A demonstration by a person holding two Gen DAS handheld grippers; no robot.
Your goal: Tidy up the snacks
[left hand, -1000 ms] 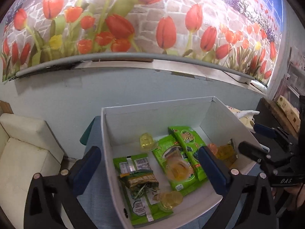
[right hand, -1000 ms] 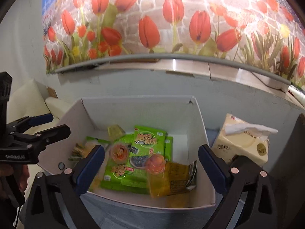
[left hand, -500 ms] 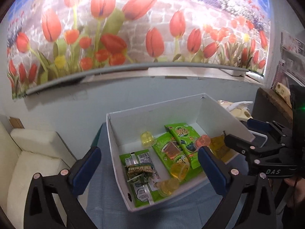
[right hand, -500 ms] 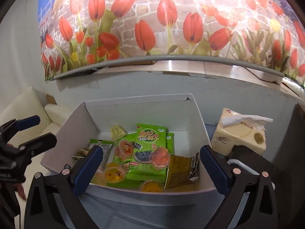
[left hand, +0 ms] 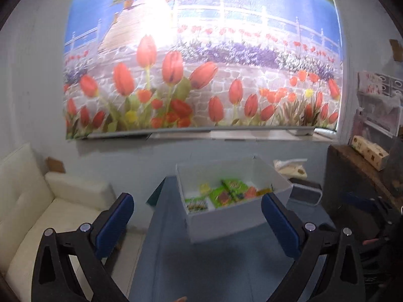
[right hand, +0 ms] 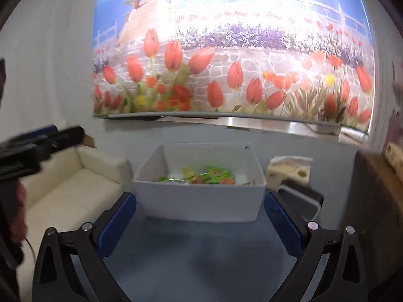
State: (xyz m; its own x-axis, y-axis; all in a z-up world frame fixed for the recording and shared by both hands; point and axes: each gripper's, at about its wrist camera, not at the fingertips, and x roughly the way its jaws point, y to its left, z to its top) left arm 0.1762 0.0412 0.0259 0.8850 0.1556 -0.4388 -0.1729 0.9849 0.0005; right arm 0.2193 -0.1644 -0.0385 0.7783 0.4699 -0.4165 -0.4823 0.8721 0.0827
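A white open box stands on the blue table, well ahead of both grippers. Inside lie green snack packets and small yellow and orange jelly cups, blurred. My left gripper is open and empty, pulled back from the box. My right gripper is open and empty too, its fingers on either side of the box's near wall but short of it. The left gripper's dark body shows at the left of the right wrist view.
A tissue box and a grey-rimmed container stand right of the white box. A cream sofa lies to the left. A dark wooden cabinet stands at the right. A tulip mural covers the back wall.
Both grippers have drawn back and up from the box, which now looks smaller and farther. More of the mural and the blue table shows. Both stay open and empty.
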